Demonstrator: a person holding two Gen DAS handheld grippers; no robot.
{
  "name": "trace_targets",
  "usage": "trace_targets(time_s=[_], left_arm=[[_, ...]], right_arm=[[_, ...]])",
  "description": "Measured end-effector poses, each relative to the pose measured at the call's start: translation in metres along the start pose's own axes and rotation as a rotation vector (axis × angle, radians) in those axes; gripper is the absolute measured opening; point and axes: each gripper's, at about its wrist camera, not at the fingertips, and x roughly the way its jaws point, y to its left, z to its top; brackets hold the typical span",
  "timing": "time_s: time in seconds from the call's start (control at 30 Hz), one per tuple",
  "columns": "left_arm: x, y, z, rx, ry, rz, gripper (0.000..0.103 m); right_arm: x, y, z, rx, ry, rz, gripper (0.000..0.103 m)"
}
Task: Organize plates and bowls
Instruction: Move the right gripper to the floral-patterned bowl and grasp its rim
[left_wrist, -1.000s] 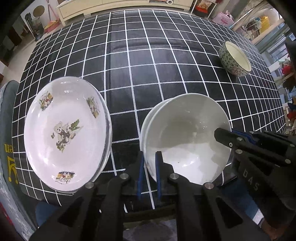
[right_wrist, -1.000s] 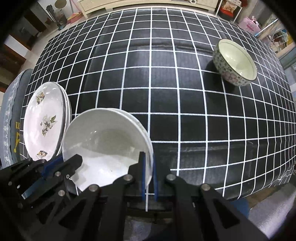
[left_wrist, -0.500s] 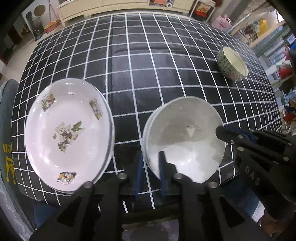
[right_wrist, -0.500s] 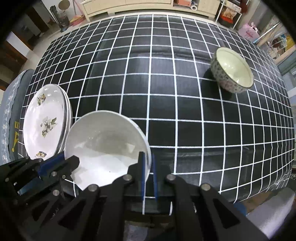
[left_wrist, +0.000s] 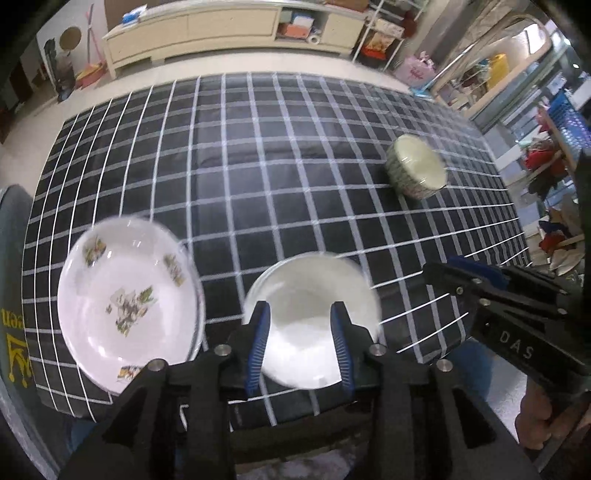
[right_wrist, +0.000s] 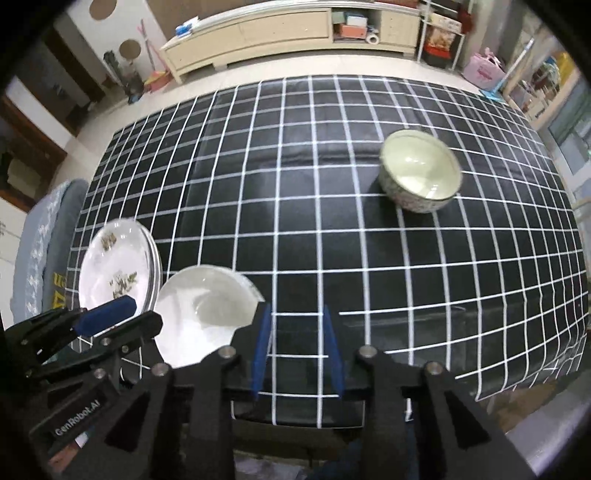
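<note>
— Table (left_wrist: 295, 155) first: what covers it?

— Black cloth with a white grid, spread over the whole top. A long low cabinet (right_wrist: 258, 29) stands against the far wall behind it.

— And the dishes, biggest down?

— Picture plates (left_wrist: 125, 299) sit at the near left corner, a stack by the look of the doubled rims in the right wrist view (right_wrist: 118, 269). Just beside them to the right lies the plain white dish (left_wrist: 314, 314), also near the front edge; its rim looks doubled too, though blur keeps me from counting. The small patterned bowl (right_wrist: 421, 170) stands alone, well apart, toward the far right of the table.

— Left claw (left_wrist: 301, 343)?

— Above the white dish, blue pads parted and opening. Nothing sits between them; the dish shows through the gap from below.

— Right claw (right_wrist: 297, 350)?

— Same story: jaws opening, only checked cloth seen between the pads. It hangs just right of the white dish (right_wrist: 207, 314), not touching it. A hand (left_wrist: 535, 417) grips its handle at the lower right of the left wrist view.
</note>
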Motion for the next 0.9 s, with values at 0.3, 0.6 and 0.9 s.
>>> trace_targets(time_s=[0.3, 0.6, 0.9], left_arm=[[-0.009, -0.055, 0.033, 0.098, -0.039, -0.011, 0.034], [0.011, -0.098, 0.077, 0.148, -0.017, -0.017, 0.034], [0.058, -0.131, 0.122, 0.184, 0.018, -0.009, 0.034]], right_arm=[[-0.026, -0.049, 0.015, 0.055, -0.041, -0.020, 0.033], [-0.032, -0.098, 0.038, 0.101, -0.065, -0.045, 0.033], [-0.005, -0.140, 0.071, 0.114, -0.050, -0.062, 0.033]])
